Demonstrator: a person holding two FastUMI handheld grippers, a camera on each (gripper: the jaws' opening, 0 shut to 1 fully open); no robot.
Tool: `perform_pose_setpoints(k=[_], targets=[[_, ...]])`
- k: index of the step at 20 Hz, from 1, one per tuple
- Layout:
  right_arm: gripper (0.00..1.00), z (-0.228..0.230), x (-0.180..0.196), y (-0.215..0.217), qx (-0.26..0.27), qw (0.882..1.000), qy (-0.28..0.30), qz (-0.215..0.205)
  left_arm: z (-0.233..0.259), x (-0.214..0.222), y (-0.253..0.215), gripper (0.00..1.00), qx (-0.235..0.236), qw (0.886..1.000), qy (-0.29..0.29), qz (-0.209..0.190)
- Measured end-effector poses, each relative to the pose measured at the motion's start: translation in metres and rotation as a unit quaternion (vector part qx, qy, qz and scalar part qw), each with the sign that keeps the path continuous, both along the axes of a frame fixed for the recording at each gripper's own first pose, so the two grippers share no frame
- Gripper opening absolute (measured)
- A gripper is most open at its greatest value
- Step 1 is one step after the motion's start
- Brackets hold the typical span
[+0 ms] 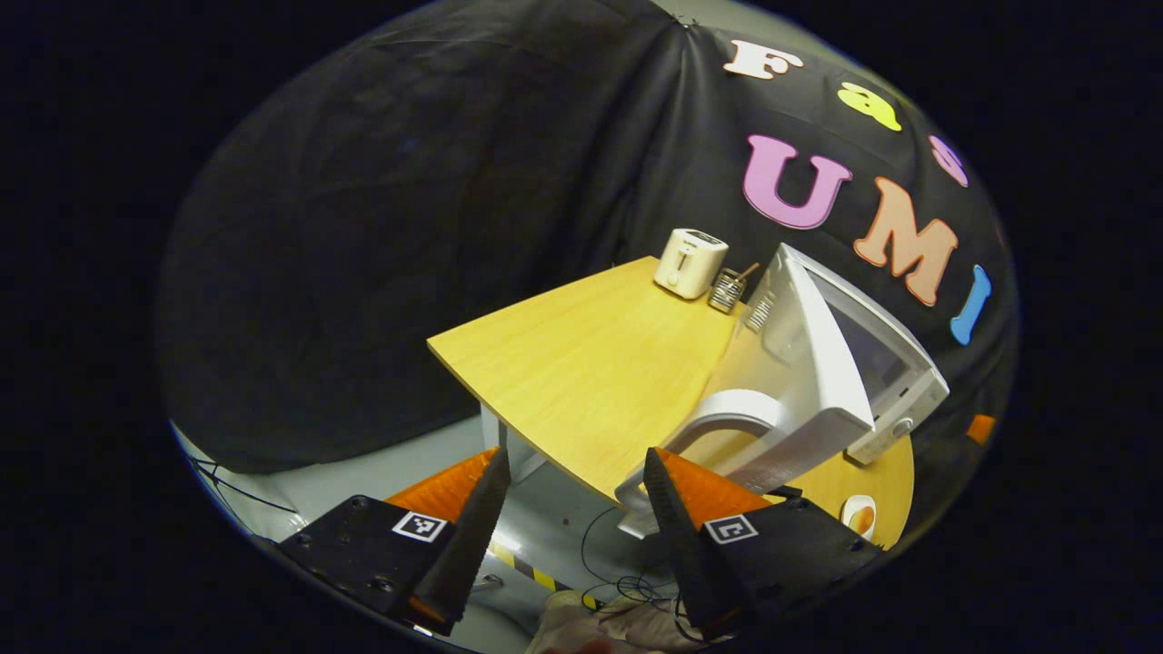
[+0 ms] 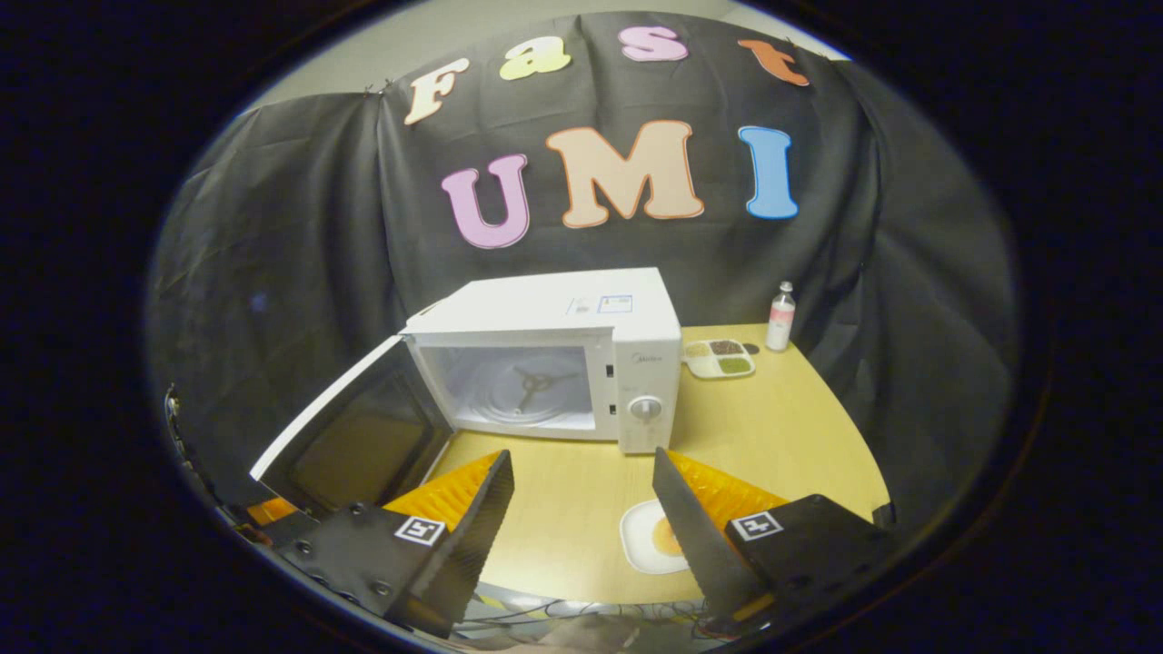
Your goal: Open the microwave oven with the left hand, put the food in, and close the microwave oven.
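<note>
the microwave oven [image 2: 554, 359] stands on the counter [image 2: 781, 436] with its door [image 2: 350, 436] swung wide open, so the opening step looks done and the step in hand is getting the food inside. in the right gripper view the cavity faces the camera, with the turntable [image 2: 536, 391] bare and nothing loaded yet.

the food [image 2: 666, 538], an orange piece on a small white plate [image 2: 641, 545], lies on the counter just ahead of the right gripper [image 2: 581, 468], close against the inner side of its right finger and a little nearer than the fingertips. the right gripper's fingers are spread wide apart and hold nothing. the oven sits straight beyond the gap between them, with the open door off past the left finger.

in the left gripper view the left gripper [image 1: 577, 463] is also spread wide and empty. the open door [image 1: 727, 436] lies just beyond its right finger, apart from it as far as can be told, and the plate [image 1: 861, 518] peeks out past that same finger. a toaster [image 1: 690, 263] and a small wire holder [image 1: 727, 289] stand far beyond the fingertips at the counter's far end.

the next move likely calls for the right gripper to lower, shift toward its right finger's side so the plate's rim sits between the fingers, close on it, then carry it level forward into the cavity. the plate is shallow, so the grip on its rim may be thin and tilting could slide the food off.
</note>
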State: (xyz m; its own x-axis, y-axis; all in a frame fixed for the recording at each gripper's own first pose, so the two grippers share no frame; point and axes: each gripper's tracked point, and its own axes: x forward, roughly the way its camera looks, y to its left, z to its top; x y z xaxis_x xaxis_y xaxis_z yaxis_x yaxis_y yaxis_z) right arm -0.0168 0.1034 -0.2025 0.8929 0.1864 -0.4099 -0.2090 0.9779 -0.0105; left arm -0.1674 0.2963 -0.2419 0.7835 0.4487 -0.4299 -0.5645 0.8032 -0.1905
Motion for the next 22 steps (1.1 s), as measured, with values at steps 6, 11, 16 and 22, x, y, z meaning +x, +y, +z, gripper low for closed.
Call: perform_pose_setpoints(k=[6,11,16,22], targets=[[0.98,-0.049,0.016,-0.036,-0.022,0.997,0.070,-0.024,0.061,-0.012,0.031,0.87,0.044,0.996,-0.051,0.066],[0.98,-0.108,0.036,-0.070,-0.060,0.986,0.152,-0.036,0.123,0.009,0.014,0.86,0.088,0.989,-0.104,0.063],[0.98,-0.162,0.052,-0.091,-0.078,0.968,0.236,-0.028,0.166,0.041,-0.014,0.86,0.125,0.982,-0.129,0.052],[0.94,-0.201,0.059,-0.108,-0.097,0.949,0.298,-0.030,0.191,0.066,-0.037,0.84,0.153,0.976,-0.141,0.056]])
